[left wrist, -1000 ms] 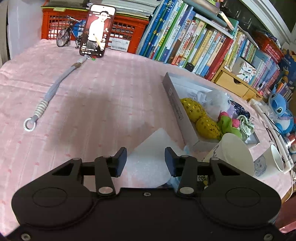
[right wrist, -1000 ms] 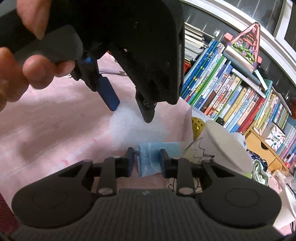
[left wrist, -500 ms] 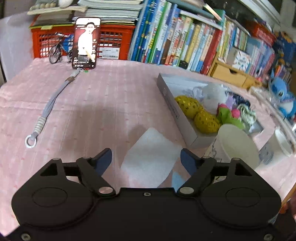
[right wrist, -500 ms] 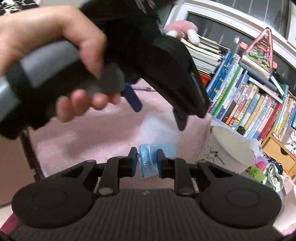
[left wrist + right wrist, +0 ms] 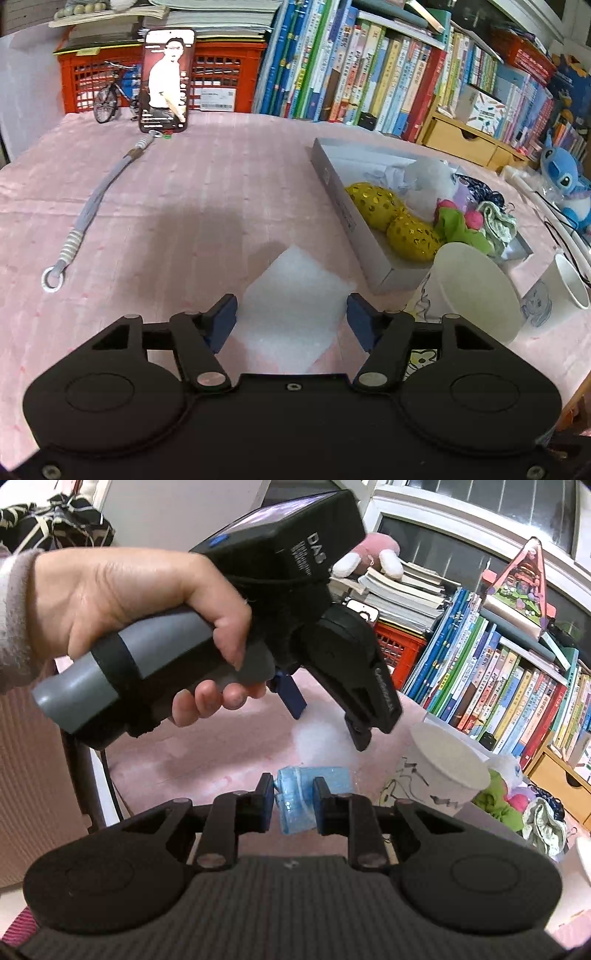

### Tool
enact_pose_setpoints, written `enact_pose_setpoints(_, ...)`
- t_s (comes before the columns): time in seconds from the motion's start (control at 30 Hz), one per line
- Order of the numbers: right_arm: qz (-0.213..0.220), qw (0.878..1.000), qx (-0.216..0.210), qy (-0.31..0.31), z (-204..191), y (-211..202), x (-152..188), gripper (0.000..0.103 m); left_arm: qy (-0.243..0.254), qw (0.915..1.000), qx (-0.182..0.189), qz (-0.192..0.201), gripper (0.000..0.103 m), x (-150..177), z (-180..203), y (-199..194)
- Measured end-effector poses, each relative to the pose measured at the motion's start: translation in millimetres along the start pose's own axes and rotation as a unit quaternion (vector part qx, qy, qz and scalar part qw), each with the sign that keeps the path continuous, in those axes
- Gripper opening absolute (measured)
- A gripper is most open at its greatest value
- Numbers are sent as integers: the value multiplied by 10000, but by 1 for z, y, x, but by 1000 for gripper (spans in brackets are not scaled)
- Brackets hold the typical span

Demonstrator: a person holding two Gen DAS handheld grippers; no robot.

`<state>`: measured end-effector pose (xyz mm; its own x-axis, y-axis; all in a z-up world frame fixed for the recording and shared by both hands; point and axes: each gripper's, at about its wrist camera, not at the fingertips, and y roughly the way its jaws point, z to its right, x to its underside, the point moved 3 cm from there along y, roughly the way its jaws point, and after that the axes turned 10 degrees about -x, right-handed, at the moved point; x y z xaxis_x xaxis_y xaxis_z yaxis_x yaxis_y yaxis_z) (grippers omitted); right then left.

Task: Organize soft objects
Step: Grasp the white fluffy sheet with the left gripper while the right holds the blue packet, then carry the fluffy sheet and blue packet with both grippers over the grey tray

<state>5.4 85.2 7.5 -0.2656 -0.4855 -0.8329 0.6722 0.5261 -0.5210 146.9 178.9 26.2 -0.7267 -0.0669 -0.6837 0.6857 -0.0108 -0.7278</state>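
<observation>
Through the left wrist view we hold our left gripper [image 5: 291, 317], jaws spread and just narrowing, over the white foam sheet [image 5: 291, 314] beside the grey box [image 5: 354, 225], while through the right wrist view our right gripper [image 5: 293, 803] pinches the blue pouch [image 5: 299, 797] near that sheet.

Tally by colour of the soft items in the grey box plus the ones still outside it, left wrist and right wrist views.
Yellow balls: 2
White foam sheet: 1
Blue roll, in right gripper: 1
Other items in the grey box overlap, uncountable.
Total countable: 4
</observation>
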Motion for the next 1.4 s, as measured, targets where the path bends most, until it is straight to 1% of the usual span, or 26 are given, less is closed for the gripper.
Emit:
enact_pose_setpoints(0.17, 108, 9987, -210, 455, 19, -22, 12, 27, -166, 9998, -56, 124, 62, 6, -4, -13)
enact_pose_setpoints(0.3, 120, 9966, -200, 787, 39, -37, 22, 27, -306, 9992, -90, 260, 62, 17, -5, -26)
enact_pose_setpoints(0.47, 170, 9952, -232, 936, 53, -55, 24, 23, -515, 9978, -53, 408, 62, 27, -8, -46)
enact_pose_setpoints(0.63, 212, 9940, -209, 1054, 62, -69, 24, 21, -486, 9970, -122, 597, 62, 26, -7, -66)
enact_pose_setpoints(0.83, 266, 9905, 24, 1350, 82, -85, 31, 21, -448, 9959, -98, 779, 62, 17, 1, -84)
enact_pose_setpoints(0.97, 456, 9864, 159, 1573, 101, -101, 28, 21, -351, 9955, -66, 883, 62, 7, 10, -92)
enact_pose_setpoints(1.17, 792, 9825, 433, 1628, 128, -117, 19, 21, -206, 9951, 55, 964, 62, -11, 31, -100)
enact_pose_setpoints(1.4, 1005, 9781, 658, 1700, 156, -124, 10, 21, 34, 9943, 191, 1045, 62, -31, 62, -103)
